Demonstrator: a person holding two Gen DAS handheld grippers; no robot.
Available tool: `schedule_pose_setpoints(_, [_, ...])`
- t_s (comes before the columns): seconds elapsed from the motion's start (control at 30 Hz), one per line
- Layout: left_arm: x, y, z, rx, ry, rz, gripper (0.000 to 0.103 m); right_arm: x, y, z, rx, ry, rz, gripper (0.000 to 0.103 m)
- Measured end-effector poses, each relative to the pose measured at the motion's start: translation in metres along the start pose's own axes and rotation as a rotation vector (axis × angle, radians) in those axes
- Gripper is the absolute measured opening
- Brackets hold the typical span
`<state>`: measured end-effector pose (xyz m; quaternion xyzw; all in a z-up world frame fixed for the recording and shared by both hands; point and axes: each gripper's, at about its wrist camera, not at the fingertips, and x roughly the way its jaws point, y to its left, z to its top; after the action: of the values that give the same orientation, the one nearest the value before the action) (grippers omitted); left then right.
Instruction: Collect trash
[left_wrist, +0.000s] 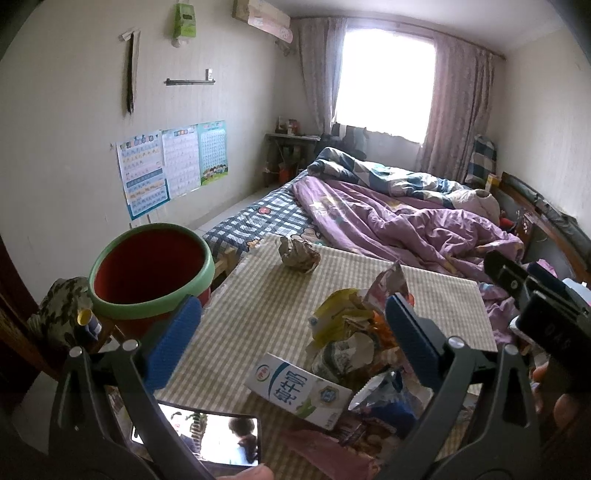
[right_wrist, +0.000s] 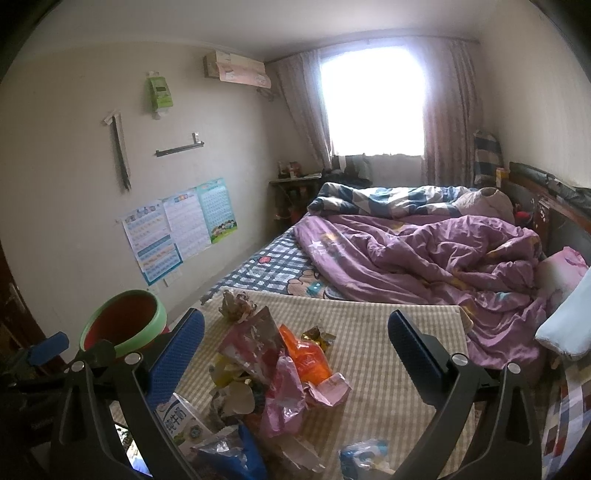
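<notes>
A pile of crumpled wrappers (left_wrist: 351, 328) lies on a checked board (left_wrist: 258, 306), with a white milk carton (left_wrist: 299, 391) in front and a crumpled paper ball (left_wrist: 299, 254) farther back. A red bin with a green rim (left_wrist: 151, 269) stands at the board's left edge. My left gripper (left_wrist: 291, 332) is open and empty above the carton and pile. My right gripper (right_wrist: 295, 350) is open and empty over the same pile (right_wrist: 280, 365); the carton (right_wrist: 177, 421), paper ball (right_wrist: 236, 306), bin (right_wrist: 125, 325) and board (right_wrist: 388, 350) show there too.
A phone with a lit screen (left_wrist: 207, 439) lies at the board's near edge. An unmade bed with a purple quilt (left_wrist: 406, 218) lies behind and right of the board. The right gripper's body (left_wrist: 535, 295) shows at the right. Posters (left_wrist: 170, 162) hang on the left wall.
</notes>
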<state>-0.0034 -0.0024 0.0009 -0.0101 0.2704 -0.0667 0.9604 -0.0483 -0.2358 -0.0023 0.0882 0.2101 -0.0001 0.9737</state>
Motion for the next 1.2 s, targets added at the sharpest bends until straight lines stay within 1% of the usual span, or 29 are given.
schedule_pose_setpoints(0.3, [-0.001, 0.007, -0.001, -0.003, 0.015, -0.005, 0.098, 0.0, 0.005, 0.001, -0.016, 0.004, 0.008, 0.096])
schedule_pose_setpoints(0.77, [0.004, 0.003, -0.002, 0.019, 0.031, -0.042, 0.098, -0.003, -0.001, 0.003, -0.008, 0.005, -0.02, 0.096])
schedule_pose_setpoints(1.2, [0.009, 0.008, 0.0, 0.026, 0.038, -0.026, 0.098, 0.003, 0.0, 0.002, 0.005, 0.006, -0.008, 0.096])
